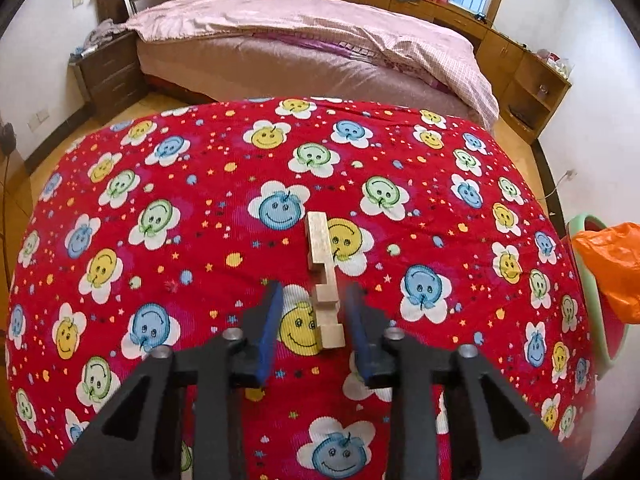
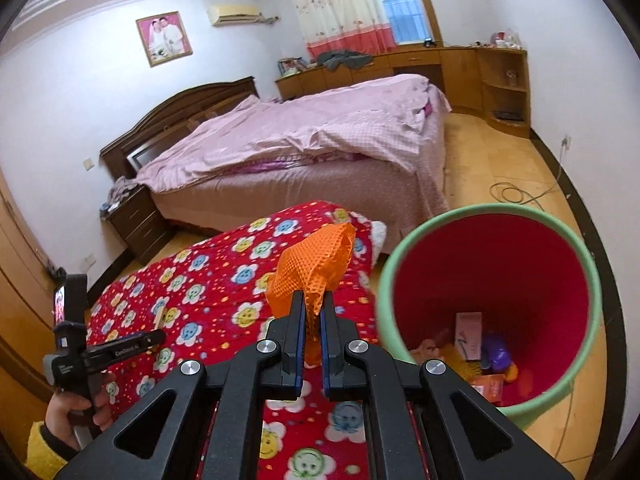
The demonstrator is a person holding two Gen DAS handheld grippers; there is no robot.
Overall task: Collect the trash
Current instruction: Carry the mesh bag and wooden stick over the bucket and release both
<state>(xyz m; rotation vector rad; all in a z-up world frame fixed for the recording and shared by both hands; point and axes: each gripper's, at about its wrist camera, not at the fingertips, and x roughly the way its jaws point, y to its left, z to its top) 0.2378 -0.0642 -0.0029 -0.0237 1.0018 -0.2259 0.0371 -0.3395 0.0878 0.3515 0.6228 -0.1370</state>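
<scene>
**Orange mesh pinched beside the bin, wooden piece between spread tongs**

The right wrist view shows the right tongs pinching a crumpled orange mesh net, held up just beside the green-rimmed round bin with a red inside. Only this view looks down into the bin, where a pink carton, a purple item and other scraps lie at the bottom. It also shows the left tongs from the side, gripped in the person's left hand with a yellow sleeve, low over the red quilt.

The left wrist view shows what that side view cannot: the left tongs are spread, and a pale notched wooden block piece lies on the cloth between the blue pads, close against the right-hand pad; whether it touches cannot be told. The mesh net and the bin rim appear at the far right edge.

The bench is covered with a red quilted cloth printed with smiling flowers. Behind it stands a bed with a pink quilt and a dark wooden headboard, a nightstand, light wooden cabinets along the wall, a curtained window, a framed portrait and a yellowish wooden floor.
</scene>
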